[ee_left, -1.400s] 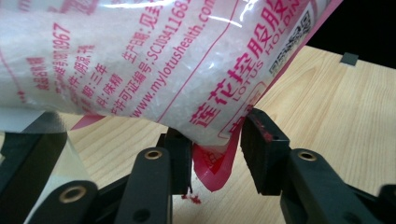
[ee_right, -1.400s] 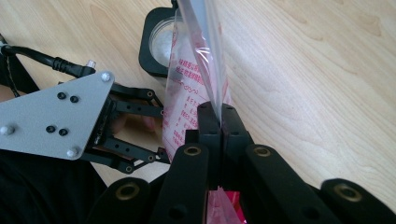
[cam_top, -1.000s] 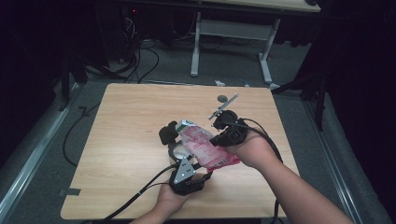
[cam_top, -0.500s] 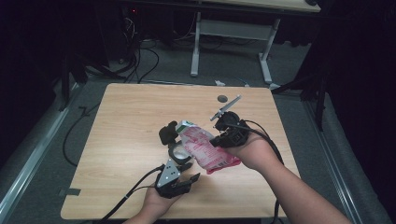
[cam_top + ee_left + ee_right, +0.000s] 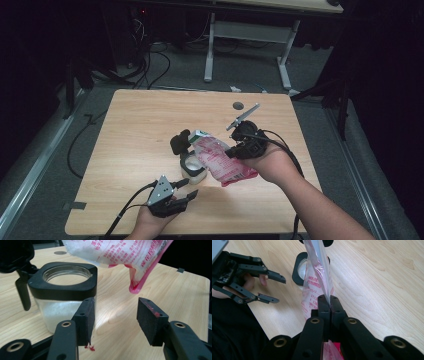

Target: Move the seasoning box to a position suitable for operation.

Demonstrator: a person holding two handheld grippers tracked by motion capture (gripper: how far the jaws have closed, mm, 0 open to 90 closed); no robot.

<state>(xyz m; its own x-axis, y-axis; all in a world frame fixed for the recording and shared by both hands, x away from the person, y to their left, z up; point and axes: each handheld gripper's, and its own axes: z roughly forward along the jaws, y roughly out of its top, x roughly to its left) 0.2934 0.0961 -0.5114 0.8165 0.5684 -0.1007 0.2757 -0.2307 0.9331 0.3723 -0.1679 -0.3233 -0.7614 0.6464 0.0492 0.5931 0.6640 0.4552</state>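
Note:
A pink-printed plastic bag (image 5: 222, 162) of white granules hangs tilted over an open glass jar (image 5: 192, 169) with a black rim, its hinged lid (image 5: 178, 142) flipped back. My right gripper (image 5: 232, 151) is shut on the bag's (image 5: 314, 296) edge, with the film pinched between the pads of the right gripper (image 5: 329, 305). The left gripper (image 5: 186, 189) sits near the table's front edge, apart from bag and jar. In the left gripper view its jaws (image 5: 115, 322) stand open with nothing between them and have just been opening. The jar (image 5: 66, 285) is to their left and the bag (image 5: 120, 252) above.
The wooden table (image 5: 140, 120) has bare room at the left and back. A small round dark spot (image 5: 238, 105) lies near the far edge. Cables trail off the front edge and across the floor; a desk frame (image 5: 210, 50) stands behind.
The left gripper has drawn back from the bag's lower end toward the front left of the table. The right gripper and the bag have stayed over the jar.

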